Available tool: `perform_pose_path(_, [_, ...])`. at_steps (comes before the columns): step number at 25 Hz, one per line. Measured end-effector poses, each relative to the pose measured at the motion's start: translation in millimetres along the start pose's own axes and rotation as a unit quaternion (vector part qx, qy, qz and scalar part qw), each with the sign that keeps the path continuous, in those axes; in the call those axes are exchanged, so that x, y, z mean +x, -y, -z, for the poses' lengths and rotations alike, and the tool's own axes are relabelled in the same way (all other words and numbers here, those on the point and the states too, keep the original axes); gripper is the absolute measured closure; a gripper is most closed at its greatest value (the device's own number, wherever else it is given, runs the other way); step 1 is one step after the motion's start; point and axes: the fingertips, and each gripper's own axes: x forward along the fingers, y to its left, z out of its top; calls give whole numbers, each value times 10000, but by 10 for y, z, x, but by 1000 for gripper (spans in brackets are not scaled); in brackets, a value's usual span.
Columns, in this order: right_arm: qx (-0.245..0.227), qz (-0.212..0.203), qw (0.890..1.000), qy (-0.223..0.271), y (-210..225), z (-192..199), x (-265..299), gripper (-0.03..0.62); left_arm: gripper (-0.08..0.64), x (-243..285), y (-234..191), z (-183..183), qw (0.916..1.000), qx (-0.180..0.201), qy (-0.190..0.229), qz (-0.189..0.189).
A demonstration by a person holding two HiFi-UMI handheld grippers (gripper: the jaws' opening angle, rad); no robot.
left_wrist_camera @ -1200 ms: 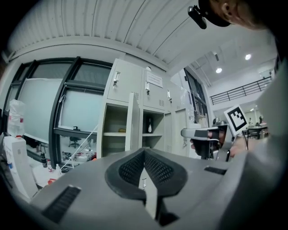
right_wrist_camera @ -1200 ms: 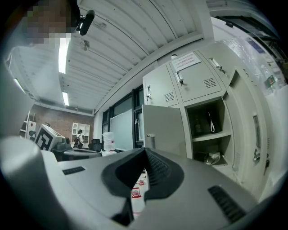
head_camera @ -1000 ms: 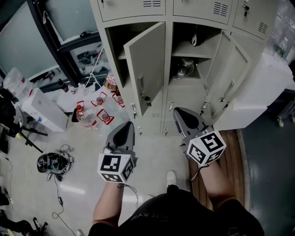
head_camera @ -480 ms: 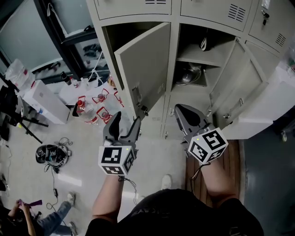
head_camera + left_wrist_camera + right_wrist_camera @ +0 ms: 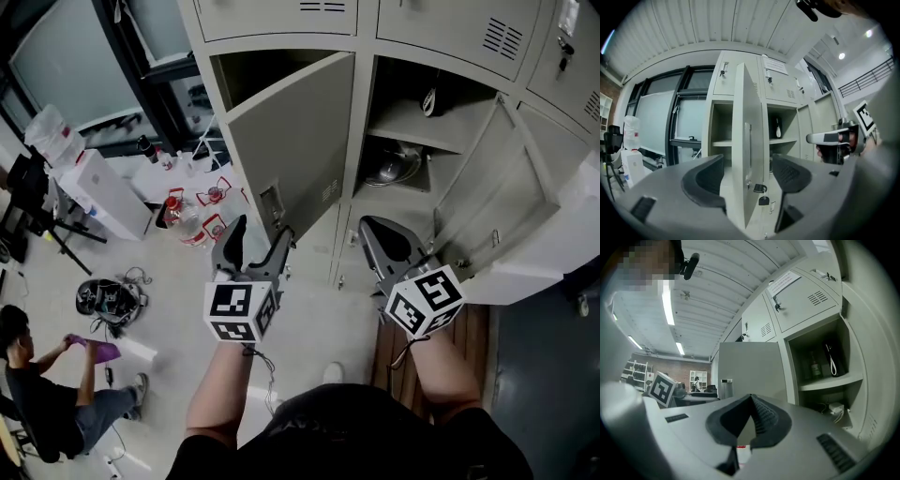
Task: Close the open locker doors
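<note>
Left gripper (image 5: 261, 232) has just been opening its jaws, left door (image 5: 291, 141) edge lined up between them, ungripped; right gripper (image 5: 375, 231) closed, empty; that door and right door (image 5: 497, 192) stand open

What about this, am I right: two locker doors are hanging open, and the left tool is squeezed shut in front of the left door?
Not quite. The left tool is open, not squeezed shut. Its jaws have just been opening, and the left gripper view shows them spread apart, with the edge of the left door in the gap, not gripped. The rest is right.
</note>
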Motion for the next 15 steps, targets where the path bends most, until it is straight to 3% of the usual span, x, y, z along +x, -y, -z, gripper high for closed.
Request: perform_pose_path(15, [35,-131,9999,-38,147,69,-137,592,256,219,-80,-52,9993,53,-11,-363])
